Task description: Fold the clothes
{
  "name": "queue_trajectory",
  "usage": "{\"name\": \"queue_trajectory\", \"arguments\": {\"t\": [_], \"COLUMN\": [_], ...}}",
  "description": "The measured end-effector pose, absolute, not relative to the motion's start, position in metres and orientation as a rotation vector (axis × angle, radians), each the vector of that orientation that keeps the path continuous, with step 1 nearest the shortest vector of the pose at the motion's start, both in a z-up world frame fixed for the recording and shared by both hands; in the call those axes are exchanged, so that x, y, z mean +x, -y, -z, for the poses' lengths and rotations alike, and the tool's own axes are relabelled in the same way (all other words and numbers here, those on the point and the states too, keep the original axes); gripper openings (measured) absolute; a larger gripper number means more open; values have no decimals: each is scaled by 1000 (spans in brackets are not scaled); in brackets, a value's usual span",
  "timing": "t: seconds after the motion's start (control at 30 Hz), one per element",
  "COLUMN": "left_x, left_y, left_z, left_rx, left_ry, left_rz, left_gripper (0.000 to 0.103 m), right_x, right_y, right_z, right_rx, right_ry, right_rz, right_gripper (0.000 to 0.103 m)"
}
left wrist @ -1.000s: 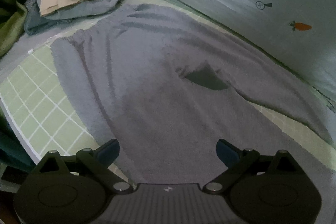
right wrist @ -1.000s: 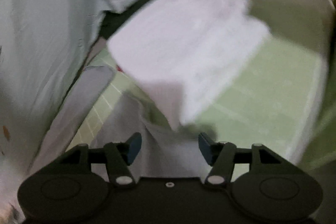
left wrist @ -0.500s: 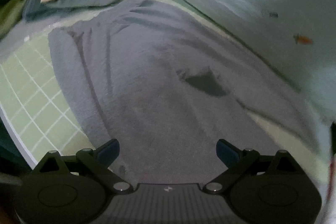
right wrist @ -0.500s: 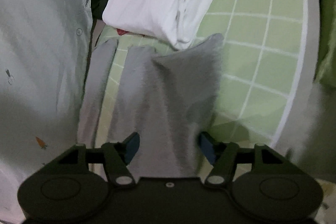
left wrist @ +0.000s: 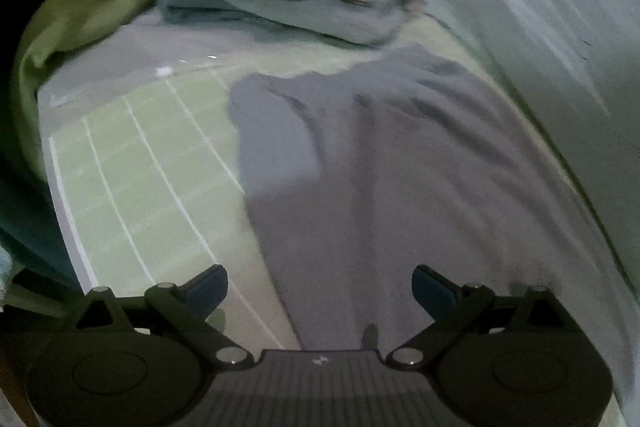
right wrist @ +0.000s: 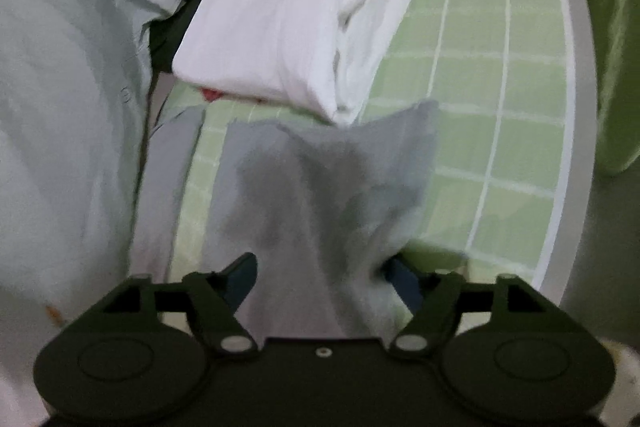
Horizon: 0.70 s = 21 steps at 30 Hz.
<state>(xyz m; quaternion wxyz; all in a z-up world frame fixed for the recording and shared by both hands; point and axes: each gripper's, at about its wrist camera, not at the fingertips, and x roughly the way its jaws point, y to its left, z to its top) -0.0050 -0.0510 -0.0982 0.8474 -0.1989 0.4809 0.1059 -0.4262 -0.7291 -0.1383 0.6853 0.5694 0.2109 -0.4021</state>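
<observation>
The grey trousers lie lengthwise on the green mat, waistband ahead of the spread, empty left claw, while the right claw, just opening, straddles a leg unpinched.

The grey garment lies spread and lightly creased on the green gridded mat, while its far end sits rumpled and partly raised just before a folded white garment.
</observation>
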Motion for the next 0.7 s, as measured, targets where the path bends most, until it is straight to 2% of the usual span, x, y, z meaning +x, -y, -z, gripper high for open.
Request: {"name": "queue_trajectory", "arguments": {"t": [0.2,0.33,0.37,0.43,0.47,0.5,0.53,0.57,0.6,0.63,0.67,0.7], "left_x": [48,75,81,88,91,94,97,97,97,97,95,94], "left_y": [18,11,11,15,17,19,21,25,27,28,26,24], "left_z": [112,122,124,125,126,127,127,127,126,125,124,124], "left_rx": [-415,-394,-386,-364,-353,-342,-331,-314,-311,-309,-337,-364], "left_ry": [-1044,-1071,-1080,-1070,-1065,-1059,-1054,-1044,-1038,-1032,-1023,-1013], "left_rz": [-268,-292,-294,-277,-268,-259,-251,-260,-266,-272,-272,-273], "left_gripper": [97,94,93,83,80,76,67,60,44,18,2,3], "right_x": [-396,-377,-373,-364,-360,-356,-352,-349,-345,-344,-345,-347], "right_y": [736,740,740,738,738,737,737,736,735,734,734,733], "right_z": [130,129,129,128,128,128,127,127,126,125,123,121], "right_rx": [1056,976,960,930,913,897,880,863,846,835,831,826], "right_ry": [-582,-639,-649,-674,-694,-713,-733,-753,-772,-778,-771,-764], "right_rz": [1089,1165,1179,1193,1185,1178,1170,1162,1154,1148,1144,1140], "right_gripper": [83,75,72,63,56,44,35,17,6,6,4,4]}}
